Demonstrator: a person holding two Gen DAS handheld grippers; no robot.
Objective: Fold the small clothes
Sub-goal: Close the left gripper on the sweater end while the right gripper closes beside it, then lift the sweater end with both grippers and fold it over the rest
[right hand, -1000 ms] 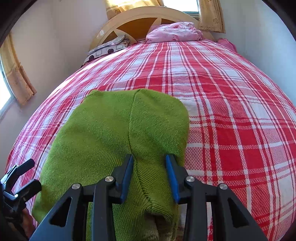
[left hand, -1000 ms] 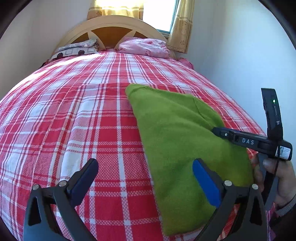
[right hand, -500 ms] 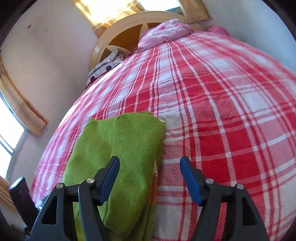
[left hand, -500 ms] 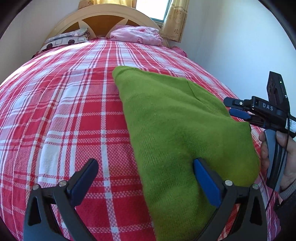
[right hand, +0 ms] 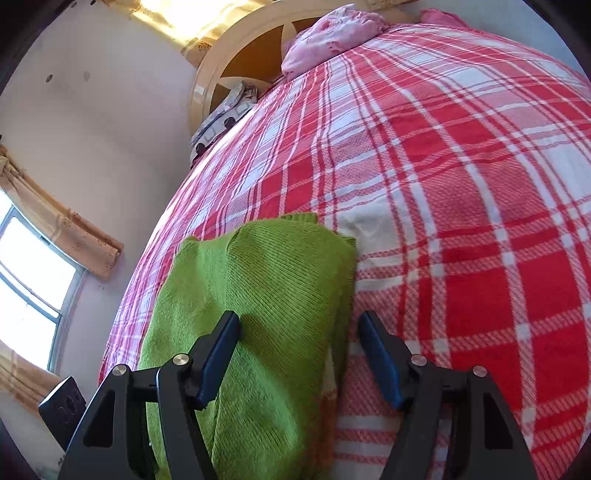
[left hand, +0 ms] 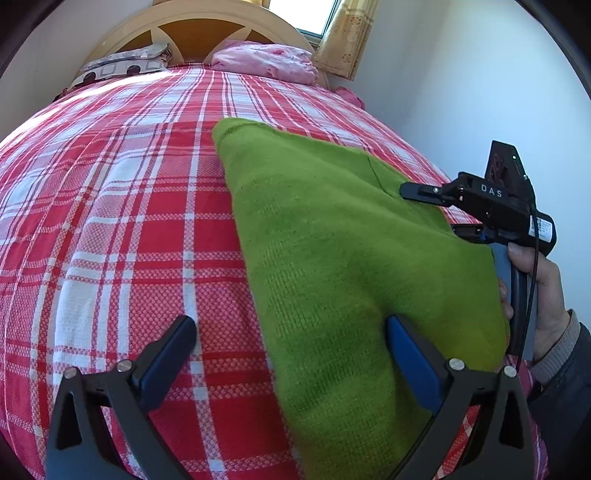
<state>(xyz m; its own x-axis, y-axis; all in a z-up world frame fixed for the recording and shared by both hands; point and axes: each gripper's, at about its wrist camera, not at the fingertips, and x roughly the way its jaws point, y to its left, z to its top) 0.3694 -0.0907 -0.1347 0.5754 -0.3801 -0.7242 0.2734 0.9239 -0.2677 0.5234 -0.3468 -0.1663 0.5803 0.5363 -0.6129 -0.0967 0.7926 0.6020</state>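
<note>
The green sweater [left hand: 351,258] lies folded on the red plaid bedspread [left hand: 129,240], its long axis running away from both grippers toward the headboard [left hand: 199,29]. The left gripper [left hand: 291,354] is spread wide; the sweater's near edge lies between its fingers, unpinched. The right gripper [right hand: 299,350] is also spread, straddling the sweater's near right part without pressing it. Judged nearer the next fold: the right gripper. Beyond the sweater, toward the headboard, the right tool reads "DAS".
</note>
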